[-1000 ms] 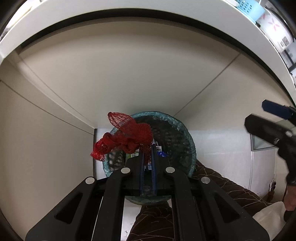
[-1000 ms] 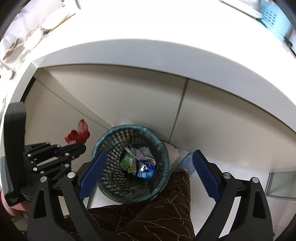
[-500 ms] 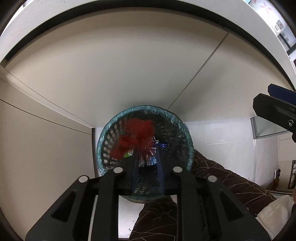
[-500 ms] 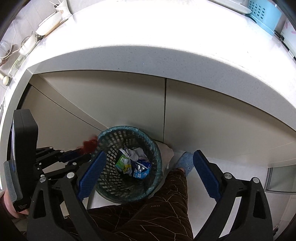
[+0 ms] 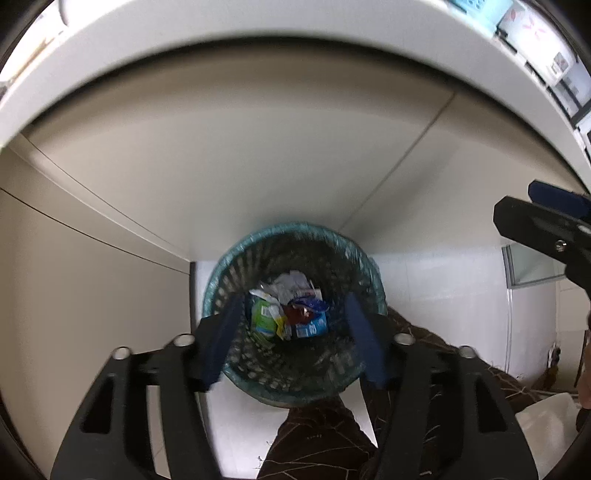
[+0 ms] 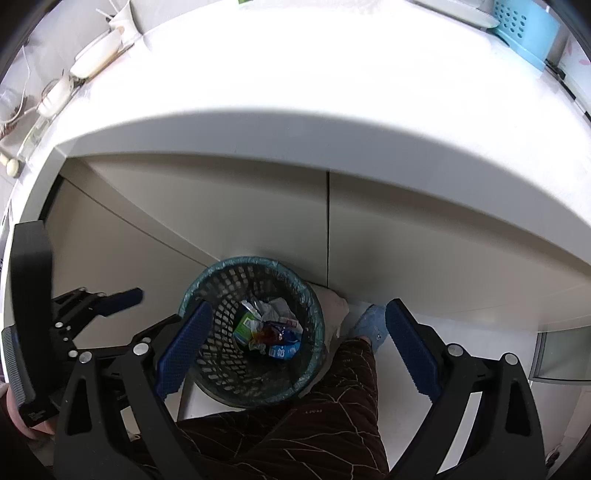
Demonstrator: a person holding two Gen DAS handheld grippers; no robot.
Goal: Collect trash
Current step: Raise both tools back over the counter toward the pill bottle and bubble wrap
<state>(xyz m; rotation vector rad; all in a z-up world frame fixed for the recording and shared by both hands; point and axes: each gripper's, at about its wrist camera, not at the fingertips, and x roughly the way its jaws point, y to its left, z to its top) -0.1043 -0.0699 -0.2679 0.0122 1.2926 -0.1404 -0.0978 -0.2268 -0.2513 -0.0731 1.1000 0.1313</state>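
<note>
Trash-wise, everything sits at the bottom of the round mesh wastebasket (image 5: 293, 314), which has a teal bag liner folded over its rim and stands on the white floor against the beige cabinet doors (image 6: 258, 218). Inside it: a green and white carton (image 5: 263, 318), crumpled white paper (image 5: 291, 284), a blue and white wrapper (image 5: 312, 326), and the red net bag (image 5: 297, 314) bunched up small in the middle of the pile, partly tucked under the blue wrapper. It's so scrunched that I can't tell which way its long axis runs.

Left gripper (image 5: 293, 332) points steeply down right over the basket mouth; its jaws have just been opening, stand wide apart now, and nothing is between them. Right gripper (image 6: 299, 347) is spread wide too, also over the basket, holding nothing.

Hard-to-see stuff: the bin's near wall is cut off by the gripper fingers and by the person's dark patterned trouser leg (image 6: 295, 424). A blue slipper (image 6: 373, 325) pokes out beside the basket. Countertop (image 6: 332, 81) items at the far left edge are warped and too small to name, apart from a light blue perforated basket (image 6: 524, 26) at top right.
</note>
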